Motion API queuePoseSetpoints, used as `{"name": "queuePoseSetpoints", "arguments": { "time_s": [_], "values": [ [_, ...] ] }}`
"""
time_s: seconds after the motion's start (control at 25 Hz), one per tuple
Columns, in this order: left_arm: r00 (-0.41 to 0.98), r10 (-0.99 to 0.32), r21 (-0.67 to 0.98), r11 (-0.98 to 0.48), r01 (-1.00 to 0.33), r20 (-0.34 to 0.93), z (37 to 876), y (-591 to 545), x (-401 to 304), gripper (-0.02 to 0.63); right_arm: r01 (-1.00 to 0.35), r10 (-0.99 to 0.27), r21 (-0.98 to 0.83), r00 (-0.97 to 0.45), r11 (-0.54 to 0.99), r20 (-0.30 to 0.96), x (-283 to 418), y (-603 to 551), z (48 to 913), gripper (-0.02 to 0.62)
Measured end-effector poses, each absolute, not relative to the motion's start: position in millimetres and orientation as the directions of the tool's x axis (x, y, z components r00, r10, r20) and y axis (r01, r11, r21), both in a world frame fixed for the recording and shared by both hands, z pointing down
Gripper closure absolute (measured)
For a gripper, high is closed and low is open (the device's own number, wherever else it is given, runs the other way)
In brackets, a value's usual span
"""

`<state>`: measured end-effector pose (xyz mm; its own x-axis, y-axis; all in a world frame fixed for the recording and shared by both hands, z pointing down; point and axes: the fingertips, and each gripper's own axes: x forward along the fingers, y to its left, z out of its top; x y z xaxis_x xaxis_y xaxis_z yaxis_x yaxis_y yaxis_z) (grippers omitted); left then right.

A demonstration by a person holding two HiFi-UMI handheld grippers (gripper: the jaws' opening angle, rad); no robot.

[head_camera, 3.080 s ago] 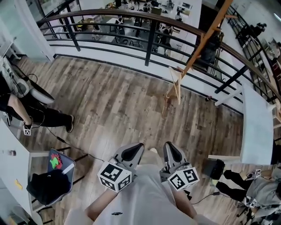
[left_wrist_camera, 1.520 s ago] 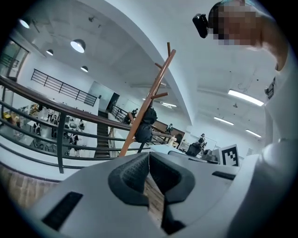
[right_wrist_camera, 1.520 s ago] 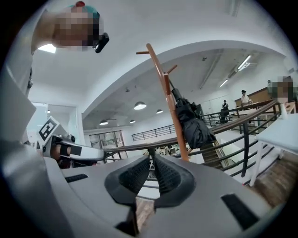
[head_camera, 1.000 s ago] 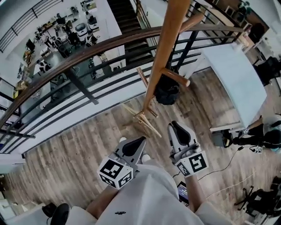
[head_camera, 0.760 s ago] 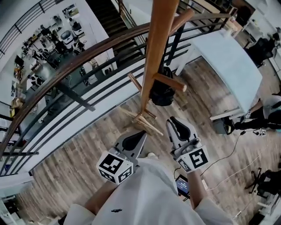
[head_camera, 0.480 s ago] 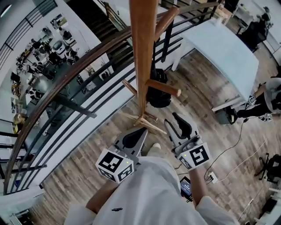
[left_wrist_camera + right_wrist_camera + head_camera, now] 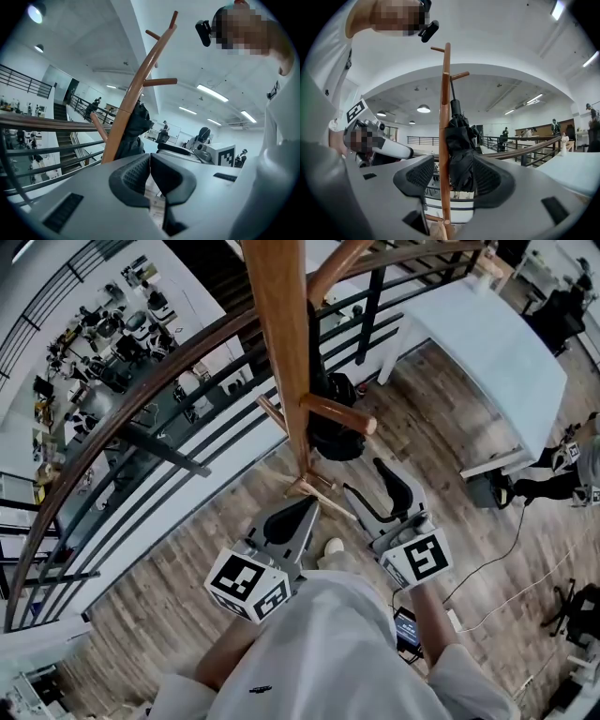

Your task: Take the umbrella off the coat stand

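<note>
A tall wooden coat stand (image 7: 281,352) rises in front of me, with pegs sticking out of its pole. A folded black umbrella (image 7: 333,423) hangs from a peg against the pole. In the right gripper view the umbrella (image 7: 461,145) and the stand's pole (image 7: 444,140) show in the gap ahead of the jaws. My right gripper (image 7: 364,479) points level at them; its jaws are opening and its pads touch nothing. My left gripper (image 7: 298,514) is shut and empty, short of the stand's foot. In the left gripper view the umbrella (image 7: 136,126) hangs up to the left of that gripper (image 7: 150,171).
A black railing with a wooden handrail (image 7: 141,371) runs close behind the stand, over a drop to a lower floor. A long white table (image 7: 497,343) stands to the right. A seated person (image 7: 562,474) and floor cables (image 7: 506,587) are at the far right.
I have come close to the coat stand, which now fills the top of the head view. My right gripper's jaws have gone from shut to open. Both grippers moved a little toward the stand.
</note>
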<state>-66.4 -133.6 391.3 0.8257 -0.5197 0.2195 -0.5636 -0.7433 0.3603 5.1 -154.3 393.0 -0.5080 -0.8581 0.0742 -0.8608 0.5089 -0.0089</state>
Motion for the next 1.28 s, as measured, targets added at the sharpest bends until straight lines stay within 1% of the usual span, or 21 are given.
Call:
{"name": "queuePoseSetpoints", "arguments": {
  "time_s": [0.08,0.24,0.52,0.88,1.08,1.28],
  "values": [
    [0.813,-0.540,0.363,-0.729,-0.580,0.216,394,-134,-65,0.583,-0.858,-0.855,0.002,-0.513,0.514,0.073,7,-159,396,0.330],
    [0.787,-0.576,0.362,-0.700,-0.615,0.223,400,-138,-65,0.583,-0.857,-0.854,0.001,-0.515,0.516,0.071,9,-175,399,0.311],
    [0.751,-0.615,0.356,-0.664,-0.658,0.242,398,-144,-58,0.583,-0.840,-0.839,0.005,-0.542,0.543,0.044,13,-197,386,0.290],
    [0.732,-0.632,0.355,-0.643,-0.679,0.253,396,-142,-57,0.583,-0.796,-0.795,0.021,-0.603,0.606,0.061,1,-219,384,0.272],
    [0.726,-0.634,0.358,-0.634,-0.686,0.266,401,-145,-49,0.583,-0.748,-0.747,0.022,-0.661,0.664,0.073,-7,-236,383,0.270],
    [0.725,-0.631,0.351,-0.636,-0.687,0.276,404,-145,-48,0.583,-0.662,-0.654,-0.021,-0.744,0.749,0.137,-18,-245,392,0.270]
  ]
}}
